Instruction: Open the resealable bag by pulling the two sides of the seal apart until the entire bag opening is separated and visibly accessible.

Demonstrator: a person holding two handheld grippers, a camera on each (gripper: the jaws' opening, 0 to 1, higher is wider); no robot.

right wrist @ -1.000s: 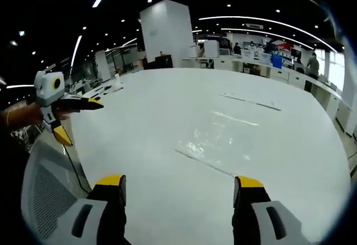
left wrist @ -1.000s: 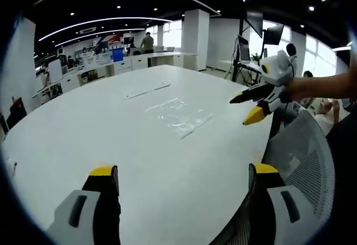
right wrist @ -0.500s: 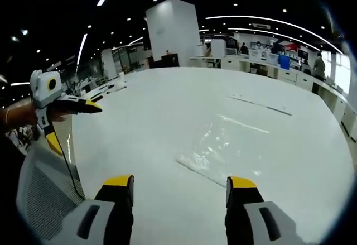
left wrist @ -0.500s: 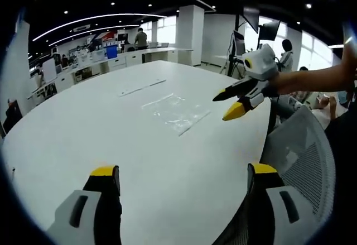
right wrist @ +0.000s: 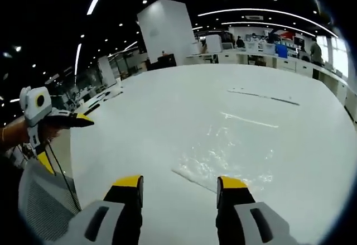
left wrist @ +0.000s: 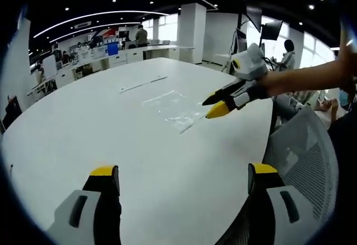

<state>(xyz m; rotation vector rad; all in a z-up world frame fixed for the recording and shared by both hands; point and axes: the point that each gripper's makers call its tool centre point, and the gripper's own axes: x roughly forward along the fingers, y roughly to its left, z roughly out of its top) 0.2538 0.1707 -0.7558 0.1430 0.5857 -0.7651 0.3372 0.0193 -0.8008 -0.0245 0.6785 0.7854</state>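
A: Where was the resealable bag (left wrist: 177, 109)?

B: It lay flat on the round white table (left wrist: 83, 128), clear and glossy, untouched by either tool. In the right gripper view the bag (right wrist: 228, 155) sat just beyond the yellow jaw tips, its near edge between them.

A: And the right gripper (right wrist: 178, 182)?

B: Its jaws stood apart with nothing between them. In the left gripper view the right gripper (left wrist: 215, 104) came in from the right on the person's arm (left wrist: 304, 77), its yellow and black tips hanging just over the bag's near right edge. Whether they touched the plastic could not be told.

A: The left gripper (left wrist: 182, 171)?

B: Spread wide and empty, low over the table's near edge, well back from the bag. In the right gripper view the left gripper (right wrist: 61, 139) showed at the far left, held in a hand (right wrist: 22, 134), jaws parted.

A: Anything else?

B: A thin strip (right wrist: 262, 96) lay on the table beyond the bag, and a grey mesh office chair (left wrist: 304, 161) stood beside the table's edge.
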